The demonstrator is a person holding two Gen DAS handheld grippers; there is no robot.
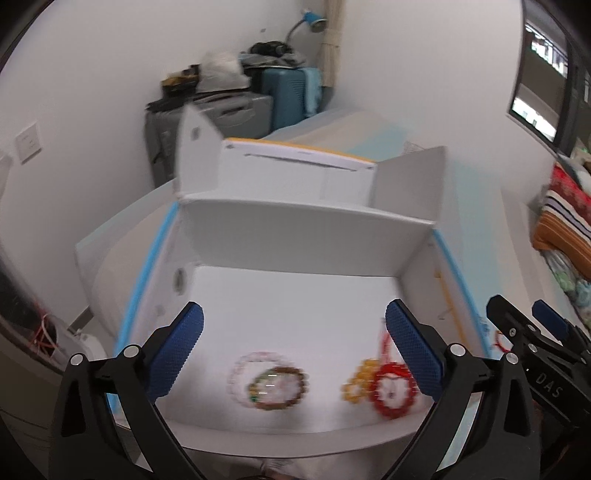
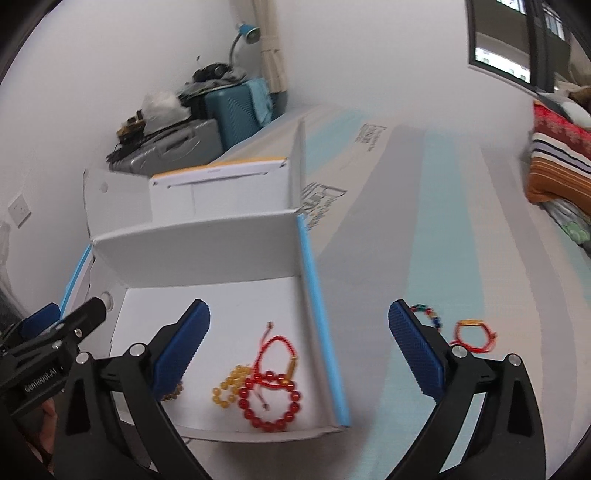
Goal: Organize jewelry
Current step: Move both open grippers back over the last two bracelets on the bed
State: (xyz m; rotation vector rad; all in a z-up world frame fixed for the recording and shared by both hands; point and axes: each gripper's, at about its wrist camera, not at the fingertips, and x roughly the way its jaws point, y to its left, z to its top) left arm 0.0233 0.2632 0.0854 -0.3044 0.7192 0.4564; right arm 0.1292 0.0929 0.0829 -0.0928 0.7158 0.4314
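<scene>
An open white box [image 1: 306, 221] [image 2: 195, 236] with blue edges lies on the bed. On its floor lie a pale pink bead bracelet [image 1: 255, 360] overlapped by a brown bead bracelet [image 1: 277, 386], a yellow bead bracelet [image 1: 356, 384] [image 2: 227, 386], a red bead bracelet [image 1: 393, 391] [image 2: 271, 400] and a red cord bracelet [image 2: 275, 350]. My left gripper [image 1: 294, 352] hangs open above the box with nothing between its pads. My right gripper [image 2: 298, 350] is open too, above the box's right wall. Outside on the bedsheet lie a multicoloured bead bracelet [image 2: 430, 314] and a red cord bracelet [image 2: 474, 334].
The box's lid flaps [image 1: 410, 177] stand up at the far side. Suitcases [image 2: 236, 107] with clutter and a blue lamp [image 2: 245, 35] stand against the wall. Folded striped blankets [image 2: 557, 170] lie at the right. The striped bedsheet [image 2: 424, 206] stretches right of the box.
</scene>
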